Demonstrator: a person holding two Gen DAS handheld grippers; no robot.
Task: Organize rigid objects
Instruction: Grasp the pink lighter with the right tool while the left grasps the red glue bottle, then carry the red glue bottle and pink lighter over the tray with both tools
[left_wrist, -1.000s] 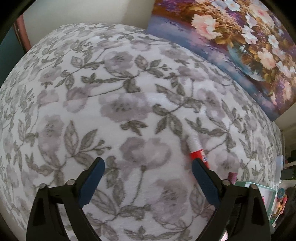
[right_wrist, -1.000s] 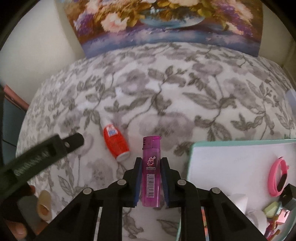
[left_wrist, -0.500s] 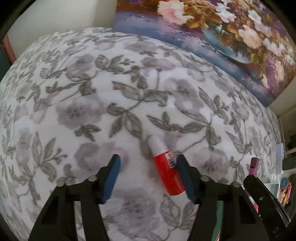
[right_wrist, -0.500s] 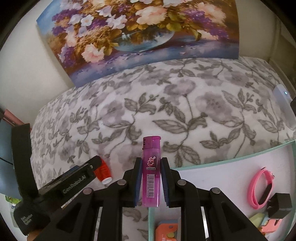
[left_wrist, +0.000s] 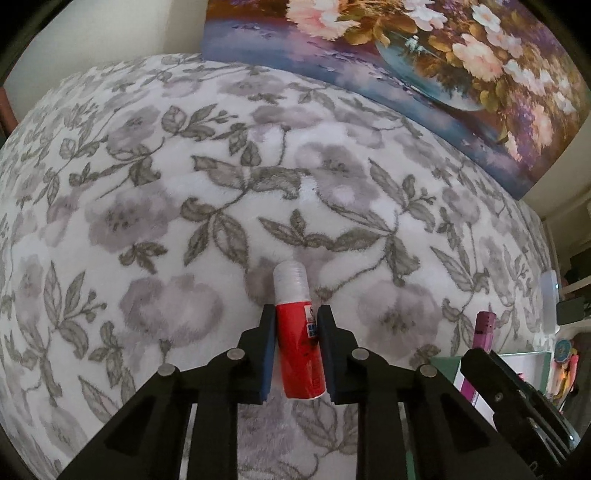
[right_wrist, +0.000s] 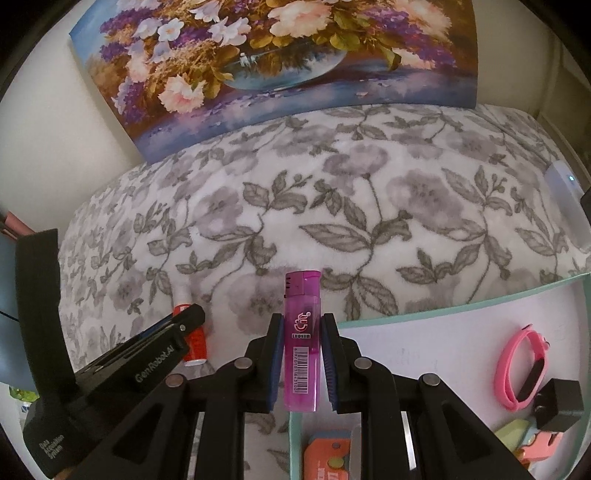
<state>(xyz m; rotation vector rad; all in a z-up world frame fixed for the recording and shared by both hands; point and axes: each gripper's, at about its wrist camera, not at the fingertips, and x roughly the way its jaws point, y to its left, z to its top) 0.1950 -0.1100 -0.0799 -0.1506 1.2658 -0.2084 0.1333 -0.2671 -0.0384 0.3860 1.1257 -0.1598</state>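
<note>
**Ana:** Left wrist view first. What does the left gripper (left_wrist: 296, 350) have?

**Ben:** Its jaws have just been closing, and the blue pads now pinch the red glue stick (left_wrist: 298, 341) by its sides. The white cap pokes out ahead of the fingertips, and the stick looks to lie on the floral blanket (left_wrist: 155, 206) under them. I judge the side grip is meant to lift it lengthwise. There is a blue and white label on its right side, too small to read.

**Ana:** Anything to the right of that gripper?

**Ben:** The purple lighter (left_wrist: 483, 328) and part of the other tool, near the edge of the frame.

**Ana:** Right wrist view, then.

**Ben:** The right gripper (right_wrist: 302, 354) is clamped on the purple lighter (right_wrist: 301, 339), top end forward. It hangs at the near corner of the teal-rimmed tray (right_wrist: 461, 308), which lies below and to the right, so I take the tray for the drop spot. A pink band (right_wrist: 515, 369) and a black block (right_wrist: 559, 406) already lie in it.

**Ana:** Any writing?

**Ben:** The lighter bears a logo, small letters I cannot read for sure, and a barcode. The left gripper (right_wrist: 184, 325), to the left, reads "GenRobot.AI".
</note>
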